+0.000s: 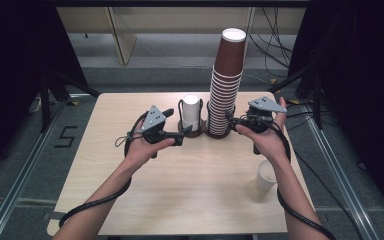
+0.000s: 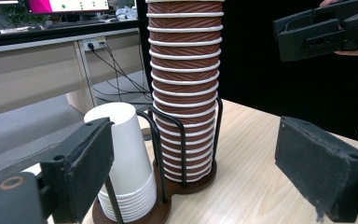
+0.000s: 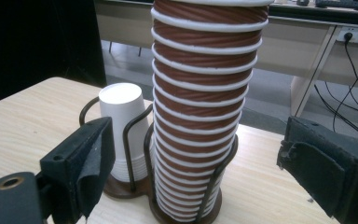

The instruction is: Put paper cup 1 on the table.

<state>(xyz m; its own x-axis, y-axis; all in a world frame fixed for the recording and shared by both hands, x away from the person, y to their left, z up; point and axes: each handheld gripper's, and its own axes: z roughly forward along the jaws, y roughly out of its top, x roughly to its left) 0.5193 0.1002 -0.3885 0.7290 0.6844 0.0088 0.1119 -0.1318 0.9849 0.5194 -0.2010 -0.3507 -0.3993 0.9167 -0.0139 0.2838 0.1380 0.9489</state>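
A tall stack of brown ribbed paper cups (image 1: 226, 85) stands in a wire holder at the table's far middle. Left of it, a short stack of upturned white cups (image 1: 191, 112) fills a second wire holder on the same dark base. My left gripper (image 1: 182, 135) hovers just before the white stack, pointing at it, jaws open and empty. My right gripper (image 1: 231, 120) sits right of the brown stack, open, close to its lower cups. The left gripper view frames both stacks (image 2: 186, 93) between its own jaws (image 2: 193, 135). In the right gripper view, the brown stack (image 3: 205, 107) stands ahead of the gripper (image 3: 198, 135).
A single white cup (image 1: 266, 176) rests on the light wooden table (image 1: 190, 200) near the right forearm. Black curtains flank both sides. Cables trail from each gripper along the forearms. A desk with loose wires stands beyond the far edge.
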